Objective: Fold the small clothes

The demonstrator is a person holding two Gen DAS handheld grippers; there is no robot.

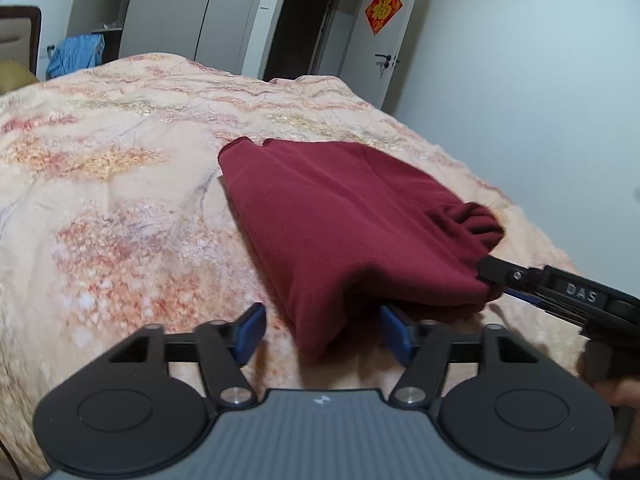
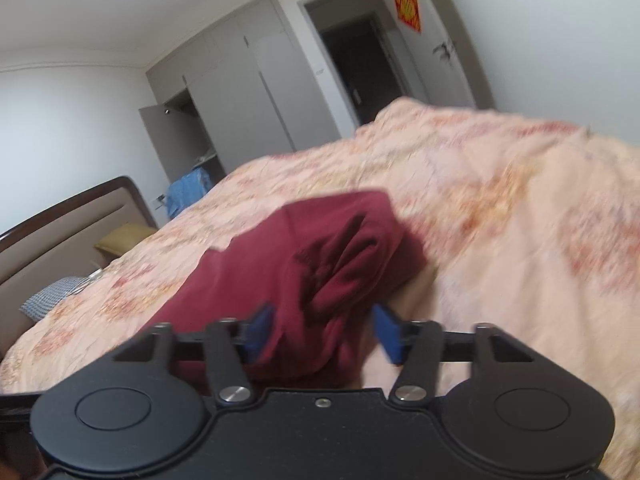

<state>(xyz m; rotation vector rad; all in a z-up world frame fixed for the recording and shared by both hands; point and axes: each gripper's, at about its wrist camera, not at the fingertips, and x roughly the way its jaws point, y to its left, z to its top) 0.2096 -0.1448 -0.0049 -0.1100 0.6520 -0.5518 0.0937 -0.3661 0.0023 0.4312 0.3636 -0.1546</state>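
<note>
A dark red garment [image 1: 344, 224] lies folded on the patterned bedspread [image 1: 120, 168]. My left gripper [image 1: 322, 330] is open, its blue pads on either side of the garment's near corner. My right gripper [image 2: 322, 334] is open too, with the bunched near end of the garment [image 2: 320, 264] between its pads. In the left wrist view the right gripper [image 1: 490, 276] shows at the garment's right edge, its black fingers [image 1: 496, 266] against the bunched cloth. The right wrist view is blurred.
The bedspread also fills the right wrist view [image 2: 520, 216]. A headboard [image 2: 60, 232], a yellow pillow [image 2: 124, 240] and a checked cloth [image 2: 52, 292] are at the bed's head. Blue cloth [image 1: 76, 54] sits beyond the bed. Wardrobes [image 1: 192, 8] and a dark doorway [image 1: 300, 28] stand behind.
</note>
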